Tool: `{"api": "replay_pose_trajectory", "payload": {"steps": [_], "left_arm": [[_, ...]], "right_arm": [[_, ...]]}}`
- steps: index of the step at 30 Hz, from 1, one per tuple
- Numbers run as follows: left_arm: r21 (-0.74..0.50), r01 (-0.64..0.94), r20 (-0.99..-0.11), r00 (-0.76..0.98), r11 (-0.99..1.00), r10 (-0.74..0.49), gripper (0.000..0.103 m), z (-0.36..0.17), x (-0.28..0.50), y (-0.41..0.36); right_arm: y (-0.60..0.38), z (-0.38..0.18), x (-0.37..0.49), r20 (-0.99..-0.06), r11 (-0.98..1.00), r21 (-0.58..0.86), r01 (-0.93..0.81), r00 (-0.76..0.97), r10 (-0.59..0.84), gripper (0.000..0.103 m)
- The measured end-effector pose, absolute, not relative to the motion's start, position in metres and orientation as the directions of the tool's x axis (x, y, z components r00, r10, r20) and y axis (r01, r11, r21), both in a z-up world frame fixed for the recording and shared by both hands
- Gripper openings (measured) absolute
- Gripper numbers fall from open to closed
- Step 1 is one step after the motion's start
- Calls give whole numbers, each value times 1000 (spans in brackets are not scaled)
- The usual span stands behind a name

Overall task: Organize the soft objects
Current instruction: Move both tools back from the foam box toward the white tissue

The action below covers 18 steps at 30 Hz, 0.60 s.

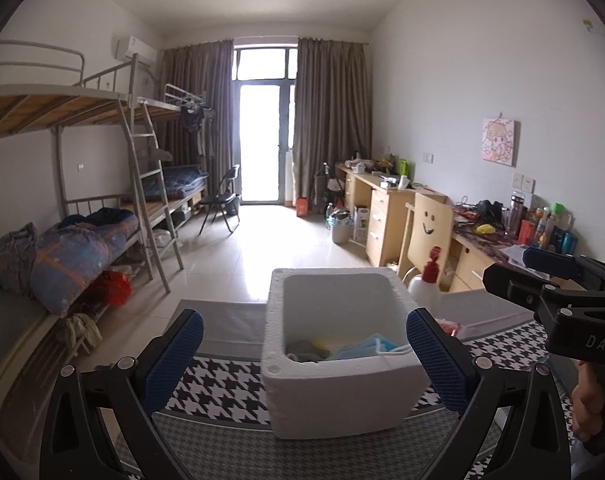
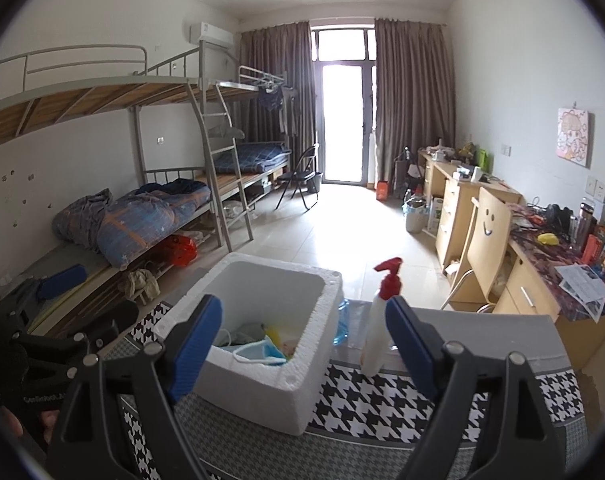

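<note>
my left gripper [image 1: 304,354] spread, empty | my right gripper [image 2: 302,338] spread, empty | foam box [image 1: 342,396] dead ahead of left, down-left of right; left nearer

Spray bottle [image 2: 378,320], perhaps half-empty; bunk beds [image 2: 150,152]

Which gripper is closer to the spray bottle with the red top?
Right. The right gripper has the spray bottle just inside its right finger. The left gripper frames the foam box; the bottle stands beyond it.
</note>
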<state>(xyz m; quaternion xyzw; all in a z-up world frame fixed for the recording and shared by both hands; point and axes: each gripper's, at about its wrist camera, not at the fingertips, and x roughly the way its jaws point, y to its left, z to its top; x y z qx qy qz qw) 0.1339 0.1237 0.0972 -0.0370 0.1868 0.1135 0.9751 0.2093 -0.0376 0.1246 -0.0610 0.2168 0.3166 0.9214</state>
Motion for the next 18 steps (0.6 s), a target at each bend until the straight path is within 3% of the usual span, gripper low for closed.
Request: {"api": "replay_pose_trajectory", "payload": {"steps": [18], "left_arm": [[-11,-123,-330,937,992,112,102,102,108,67]], "right_arm": [[-97,121,178,-379,843,21,-537,776,504,87]]}}
